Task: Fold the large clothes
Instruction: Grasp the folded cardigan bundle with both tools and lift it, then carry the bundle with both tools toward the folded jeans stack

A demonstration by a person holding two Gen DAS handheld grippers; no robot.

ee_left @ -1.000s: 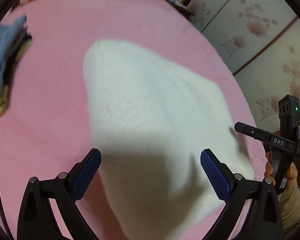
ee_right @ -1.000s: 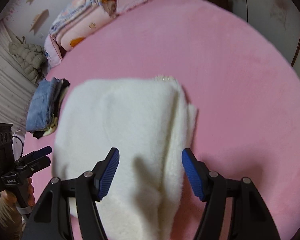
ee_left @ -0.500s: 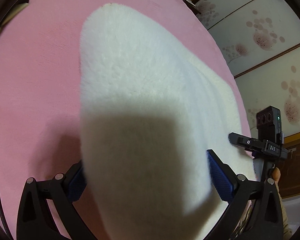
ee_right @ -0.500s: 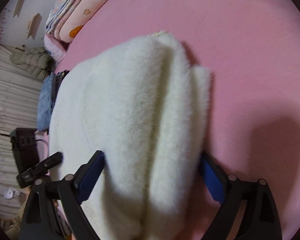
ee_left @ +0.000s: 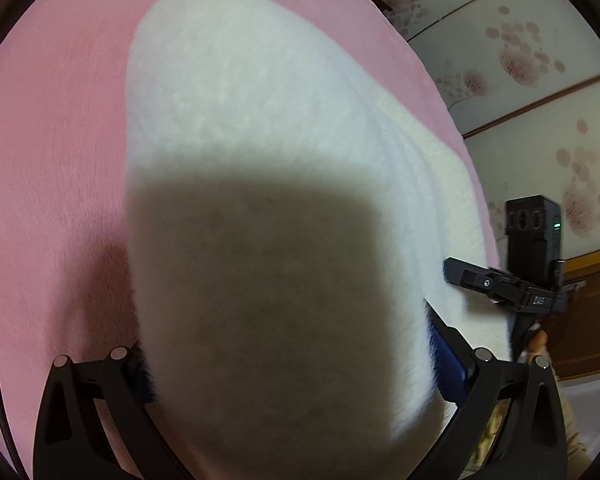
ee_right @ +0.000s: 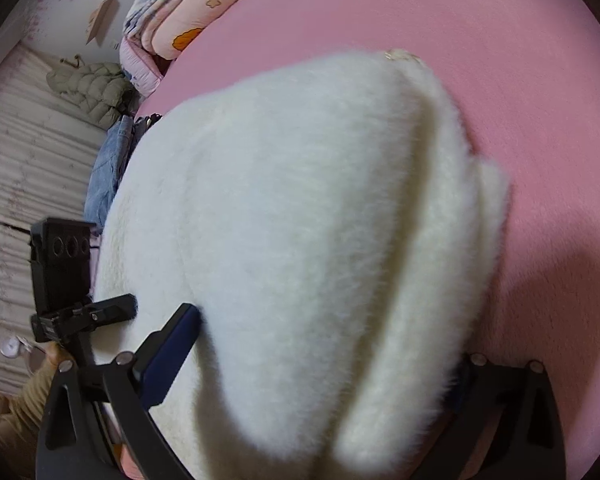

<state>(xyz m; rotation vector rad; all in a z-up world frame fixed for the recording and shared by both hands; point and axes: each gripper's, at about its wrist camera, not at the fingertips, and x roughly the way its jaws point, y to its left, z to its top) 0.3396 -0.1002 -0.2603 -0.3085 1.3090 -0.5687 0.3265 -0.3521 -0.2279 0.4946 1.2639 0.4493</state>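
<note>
One white fleecy garment (ee_right: pixel 300 240) lies on one pink bed (ee_right: pixel 500 60). Two grippers are in view, the left gripper (ee_left: pixel 296 368) and the right gripper (ee_right: pixel 320 364), each with two blue-padded fingers. One stack of folded quilts (ee_right: pixel 188 12), one olive puffer jacket (ee_right: pixel 94 90), one pile of jeans (ee_right: pixel 108 172).

A: What's on the pink bed (ee_right: pixel 480 20)?
B: White fluffy garment (ee_right: pixel 300 200) in the middle, folded jeans (ee_right: pixel 108 168) at left edge, quilts (ee_right: pixel 180 4) stacked at far end
</note>
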